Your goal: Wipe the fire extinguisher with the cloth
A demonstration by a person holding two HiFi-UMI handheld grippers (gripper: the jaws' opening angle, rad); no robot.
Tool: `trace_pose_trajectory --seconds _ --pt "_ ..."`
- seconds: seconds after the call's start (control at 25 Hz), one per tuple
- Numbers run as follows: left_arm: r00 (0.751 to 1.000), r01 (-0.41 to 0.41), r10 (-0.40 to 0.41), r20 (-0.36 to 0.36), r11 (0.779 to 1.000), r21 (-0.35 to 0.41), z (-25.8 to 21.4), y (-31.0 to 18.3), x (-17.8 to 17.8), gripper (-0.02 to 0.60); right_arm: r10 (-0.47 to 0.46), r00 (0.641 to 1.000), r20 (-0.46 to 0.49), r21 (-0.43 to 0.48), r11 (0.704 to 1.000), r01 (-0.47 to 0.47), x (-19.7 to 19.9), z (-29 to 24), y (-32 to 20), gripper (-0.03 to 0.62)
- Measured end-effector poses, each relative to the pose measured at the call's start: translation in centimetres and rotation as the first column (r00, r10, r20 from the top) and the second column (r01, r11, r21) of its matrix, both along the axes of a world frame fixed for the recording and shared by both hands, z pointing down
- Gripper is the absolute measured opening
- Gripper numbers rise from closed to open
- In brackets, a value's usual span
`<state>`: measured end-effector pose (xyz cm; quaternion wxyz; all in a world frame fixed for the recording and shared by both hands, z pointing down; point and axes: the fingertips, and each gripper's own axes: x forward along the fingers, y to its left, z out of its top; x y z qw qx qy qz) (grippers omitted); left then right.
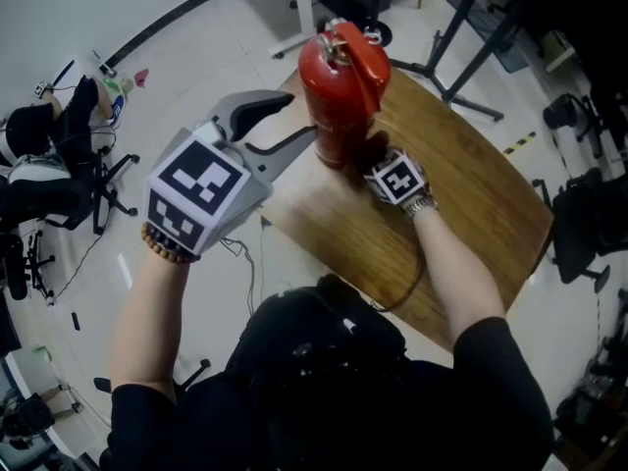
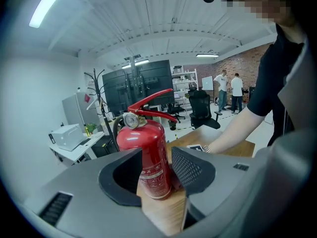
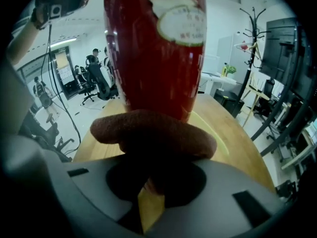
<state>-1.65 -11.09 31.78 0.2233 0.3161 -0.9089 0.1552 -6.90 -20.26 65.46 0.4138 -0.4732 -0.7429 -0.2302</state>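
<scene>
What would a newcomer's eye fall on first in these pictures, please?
The red fire extinguisher, upright near the far edge of the wooden table. The right gripper holds a brown cloth shut in its fingers at the cylinder's lower part, while the left gripper hangs open beside it.

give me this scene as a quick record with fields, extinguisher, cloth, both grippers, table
fire extinguisher: red, upright on the table
table: wooden, otherwise bare where visible
cloth: brown, bunched, at the extinguisher's lower body; contact not certain
right gripper: fingers shut on the cloth
left gripper: fingers apart, nothing between them, pointed at the extinguisher from its side
background: office chairs, monitors, people standing far off
</scene>
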Motion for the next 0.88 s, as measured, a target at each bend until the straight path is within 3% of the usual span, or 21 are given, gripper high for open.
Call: trace_pose_trajectory --seconds 0.24,0.52,0.56,0.64,0.8,0.88 --pt "0.999 0.001 0.003 -0.051 0.997 0.071 3.0 1.3 1.9 0.186 0.110 0.992 0.069 -0.105 0.989 -0.102 1.7 -5.4 0.2 0.080" --pt "0.997 0.016 -0.004 -0.076 0.987 0.160 5.6 3.0 5.1 0.160 0.244 0.960 0.136 -0.243 0.948 -0.206 5.8 -13.5 1.6 0.080" --pt "0.997 0.018 -0.005 -0.074 0.985 0.169 5.8 3.2 5.6 0.115 0.261 0.954 0.146 -0.263 0.940 -0.217 6.5 -14.7 1.9 0.080" --pt "0.998 0.019 -0.006 -0.067 0.983 0.184 6.2 3.6 6.9 0.097 0.291 0.942 0.165 -0.304 0.924 -0.232 8.1 -17.1 2.6 0.080" --pt "0.999 0.015 -0.008 -0.036 0.978 0.207 6.2 4.1 9.2 0.003 0.344 0.917 0.202 -0.375 0.892 -0.252 11.3 -21.4 3.9 0.078" --pt "1.000 0.008 -0.002 -0.026 0.976 0.218 6.3 4.1 10.3 0.000 0.360 0.906 0.223 -0.401 0.881 -0.251 13.1 -23.2 4.6 0.078"
